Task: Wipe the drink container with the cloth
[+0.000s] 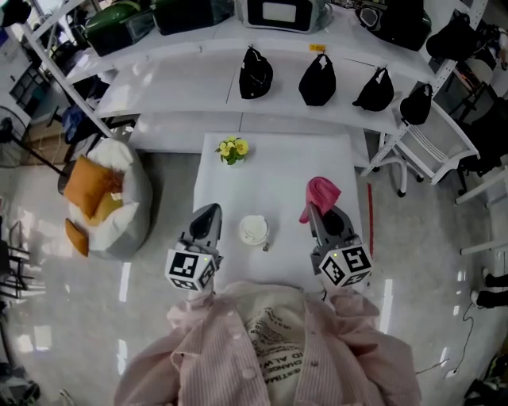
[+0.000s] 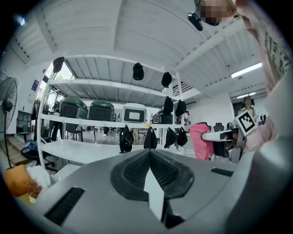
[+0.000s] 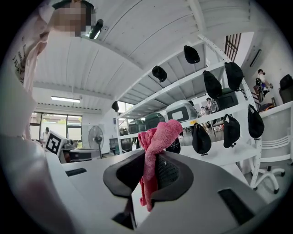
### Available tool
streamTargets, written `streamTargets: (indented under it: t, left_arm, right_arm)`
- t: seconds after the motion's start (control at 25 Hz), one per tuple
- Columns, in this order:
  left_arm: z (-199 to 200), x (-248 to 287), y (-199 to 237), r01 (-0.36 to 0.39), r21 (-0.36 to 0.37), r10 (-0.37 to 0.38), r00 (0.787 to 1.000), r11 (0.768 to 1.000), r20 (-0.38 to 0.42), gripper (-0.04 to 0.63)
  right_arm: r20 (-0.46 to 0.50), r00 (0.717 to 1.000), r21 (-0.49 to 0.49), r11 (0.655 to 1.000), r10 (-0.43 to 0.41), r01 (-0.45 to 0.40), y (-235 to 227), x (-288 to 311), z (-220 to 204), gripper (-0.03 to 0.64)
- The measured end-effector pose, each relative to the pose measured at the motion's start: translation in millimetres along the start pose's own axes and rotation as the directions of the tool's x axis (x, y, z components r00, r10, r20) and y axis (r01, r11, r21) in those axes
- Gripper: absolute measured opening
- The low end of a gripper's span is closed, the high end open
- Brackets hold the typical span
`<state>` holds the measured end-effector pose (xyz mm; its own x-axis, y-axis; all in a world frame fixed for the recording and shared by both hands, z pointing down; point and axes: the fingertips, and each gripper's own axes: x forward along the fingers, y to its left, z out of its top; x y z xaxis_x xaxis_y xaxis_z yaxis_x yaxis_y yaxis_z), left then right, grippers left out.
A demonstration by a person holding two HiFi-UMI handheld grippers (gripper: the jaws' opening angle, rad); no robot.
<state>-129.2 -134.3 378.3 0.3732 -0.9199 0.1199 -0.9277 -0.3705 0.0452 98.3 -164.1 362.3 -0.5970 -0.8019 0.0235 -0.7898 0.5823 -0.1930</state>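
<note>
The right gripper point(image 3: 147, 160) is clamping the pink cloth point(image 3: 158, 135), which is sticking up past its jaws; the left gripper point(image 2: 149, 154) is pressing its jaws together, empty, with the drink container point(image 1: 254, 230) sitting between both grippers

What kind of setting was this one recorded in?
Probably an indoor lab or storeroom staged for recording: white shelving hung with black bags, bulky cases on the upper shelf, and a small white table beside a beanbag.
</note>
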Motion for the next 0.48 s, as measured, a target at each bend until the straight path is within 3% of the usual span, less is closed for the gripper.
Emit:
streamTargets:
  t: [0.48]
  left_arm:
    - [-0.7,-1.6,3.4,-0.020,-0.016,0.020,1.000,1.000,0.004,0.003]
  right_arm:
    - [0.019,1.000,-0.022,1.000,-0.007,0.007,-6.6,-3.0,1.2,0.040]
